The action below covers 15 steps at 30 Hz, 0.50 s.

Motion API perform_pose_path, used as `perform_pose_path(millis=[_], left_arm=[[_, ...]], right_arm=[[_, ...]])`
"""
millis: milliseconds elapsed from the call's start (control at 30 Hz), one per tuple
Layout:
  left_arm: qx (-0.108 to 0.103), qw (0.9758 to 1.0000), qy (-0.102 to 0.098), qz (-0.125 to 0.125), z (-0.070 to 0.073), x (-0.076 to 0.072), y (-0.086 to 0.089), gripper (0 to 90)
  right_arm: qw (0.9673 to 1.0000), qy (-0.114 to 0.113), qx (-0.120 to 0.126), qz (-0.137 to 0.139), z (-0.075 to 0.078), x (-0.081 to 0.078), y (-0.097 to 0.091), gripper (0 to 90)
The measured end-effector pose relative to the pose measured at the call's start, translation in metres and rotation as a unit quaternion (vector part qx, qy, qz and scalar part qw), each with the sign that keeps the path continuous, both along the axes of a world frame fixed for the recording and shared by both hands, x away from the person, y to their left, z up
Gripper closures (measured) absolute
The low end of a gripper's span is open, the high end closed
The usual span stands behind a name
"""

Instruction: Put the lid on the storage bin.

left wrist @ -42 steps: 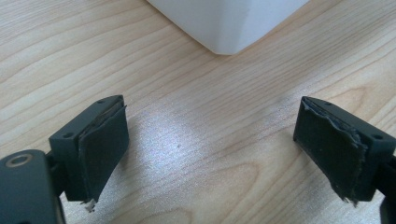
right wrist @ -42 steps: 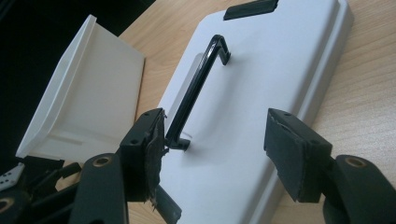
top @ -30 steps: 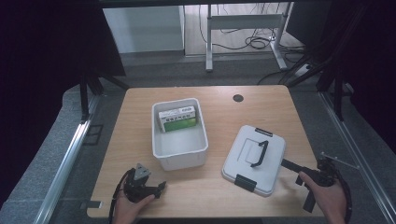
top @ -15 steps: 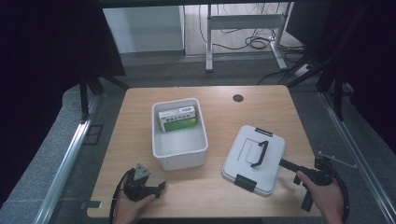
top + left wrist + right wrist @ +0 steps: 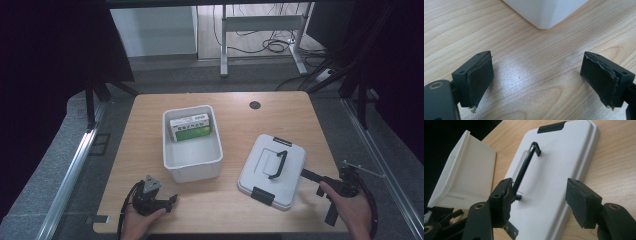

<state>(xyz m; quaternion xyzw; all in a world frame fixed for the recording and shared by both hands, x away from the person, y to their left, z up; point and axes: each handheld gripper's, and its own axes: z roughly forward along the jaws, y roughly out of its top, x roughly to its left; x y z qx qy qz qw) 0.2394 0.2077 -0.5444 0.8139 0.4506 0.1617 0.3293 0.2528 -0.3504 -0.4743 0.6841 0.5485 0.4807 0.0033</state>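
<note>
A white open bin (image 5: 216, 136) stands mid-table with a green and white box (image 5: 190, 128) upright against its far wall. A white lid (image 5: 260, 172) with a black handle (image 5: 277, 164) and black clips lies flat to the bin's right. My right gripper (image 5: 307, 175) is open at the lid's right edge, just over it. In the right gripper view the right gripper (image 5: 541, 192) has its jaws spread above the lid (image 5: 559, 165), near the end of the handle (image 5: 524, 171). My left gripper (image 5: 171, 199) rests open on the wood in front of the bin; the left gripper (image 5: 537, 75) holds nothing.
The wooden table (image 5: 235, 117) has a round black cable hole (image 5: 255, 105) near its far edge. A corner of the bin (image 5: 546, 13) sits just ahead of the left jaws. Dark floor, desk legs and cables lie beyond the table.
The right gripper has crept slightly left toward the lid's edge. The left gripper, bin and lid have not moved.
</note>
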Motion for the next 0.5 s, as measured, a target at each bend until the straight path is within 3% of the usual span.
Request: perform_pose_path(millis=[200,500], left_arm=[[0.0,1.0,0.0,0.0,0.0,0.0,0.0,11.3],[0.0,1.0,-0.001,0.0,0.0,0.0,0.0,11.8]], right_arm=[[0.9998,0.009,0.016,0.003,0.011,0.005,0.004,38.6],[0.9994,0.025,-0.005,0.025,0.034,0.016,0.017,39.1]])
